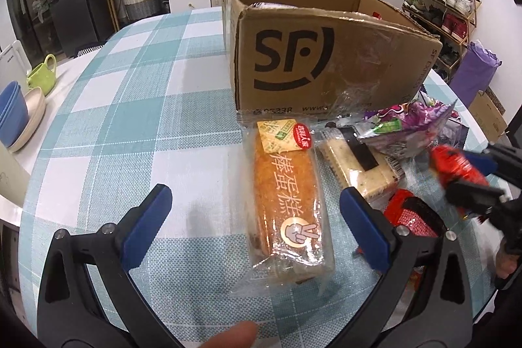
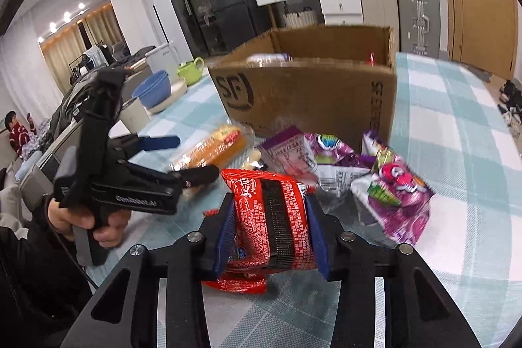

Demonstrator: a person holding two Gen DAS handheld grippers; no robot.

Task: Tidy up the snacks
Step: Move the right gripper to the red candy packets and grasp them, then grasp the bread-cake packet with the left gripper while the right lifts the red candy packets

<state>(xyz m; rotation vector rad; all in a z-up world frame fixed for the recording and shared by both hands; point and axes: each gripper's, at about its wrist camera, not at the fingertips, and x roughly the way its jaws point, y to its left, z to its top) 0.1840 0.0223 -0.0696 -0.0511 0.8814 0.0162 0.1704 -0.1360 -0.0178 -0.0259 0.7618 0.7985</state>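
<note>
Snacks point(image 1: 287, 194), checked tablecloth point(image 1: 137, 106), cardboard box point(image 1: 326, 54)

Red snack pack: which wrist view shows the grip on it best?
Right wrist view: the red snack pack fills the centre, the right gripper pinching both its sides. Left wrist view shows it only blurred at the right edge.

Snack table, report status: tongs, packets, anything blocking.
Right tongs shut on red packet. Left tongs open over cake bar. Cardboard box ahead, open-topped; purple packets loose beside it.
</note>
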